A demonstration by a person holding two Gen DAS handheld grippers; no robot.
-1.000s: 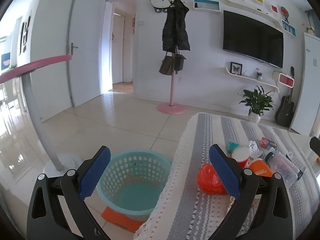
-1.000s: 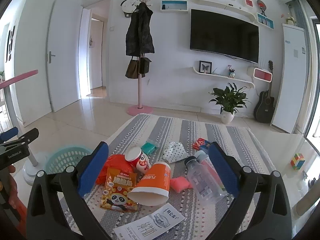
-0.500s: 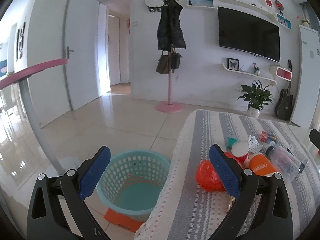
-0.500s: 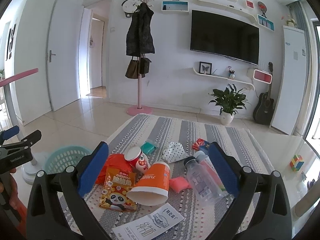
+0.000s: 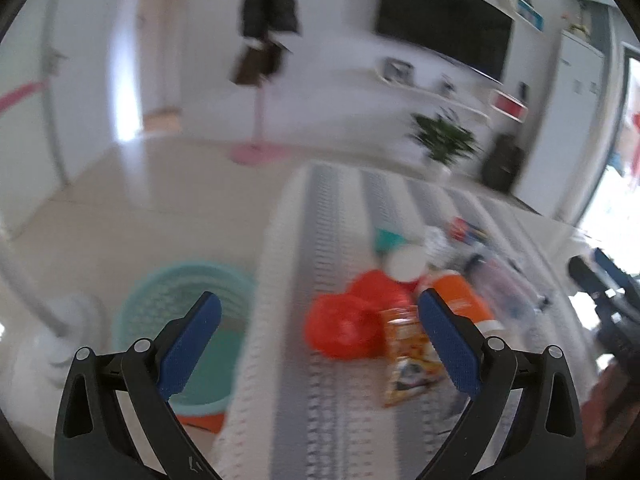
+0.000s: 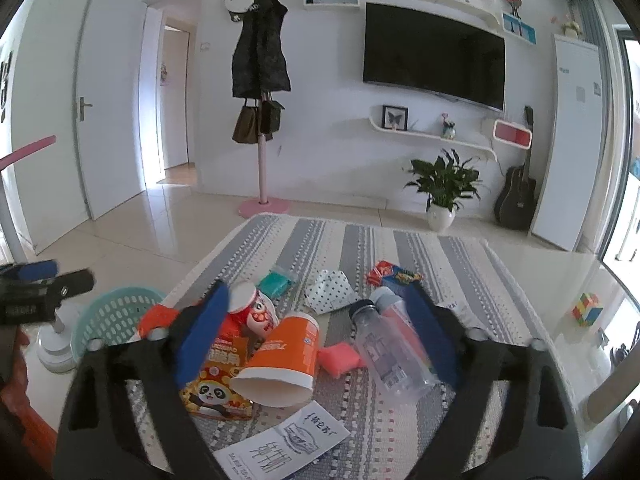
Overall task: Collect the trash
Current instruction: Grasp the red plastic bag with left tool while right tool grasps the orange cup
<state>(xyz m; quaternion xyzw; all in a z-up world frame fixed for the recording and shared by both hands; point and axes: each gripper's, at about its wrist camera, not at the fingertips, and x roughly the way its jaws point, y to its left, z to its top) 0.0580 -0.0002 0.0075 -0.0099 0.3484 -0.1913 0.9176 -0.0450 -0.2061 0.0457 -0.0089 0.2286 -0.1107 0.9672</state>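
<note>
Trash lies on a striped table runner (image 6: pixel 360 248): an orange paper cup (image 6: pixel 284 356) on its side, a clear bottle (image 6: pixel 392 344), a panda snack packet (image 6: pixel 216 384), a red plastic bag (image 5: pixel 352 320), a small red and white cup (image 6: pixel 256 308) and a printed leaflet (image 6: pixel 284 440). My right gripper (image 6: pixel 316 332) hovers over the cup and bottle. Its jaws are closing and press on nothing. My left gripper (image 5: pixel 320 340) is open and empty, between a teal basket (image 5: pixel 180 320) on the floor and the red bag. The left wrist view is blurred.
A teal packet (image 6: pixel 276 282), dotted paper (image 6: pixel 330 290), a red and blue packet (image 6: pixel 394 274) and a pink lump (image 6: pixel 340 358) also lie on the runner. A colour cube (image 6: pixel 586 308) sits on the glossy table at right. A white stand base (image 6: pixel 56 350) is beside the basket.
The left wrist view has swung right and downward, so the table trash now sits more central and blurred. The right gripper's jaws have narrowed; it has hardly shifted.
</note>
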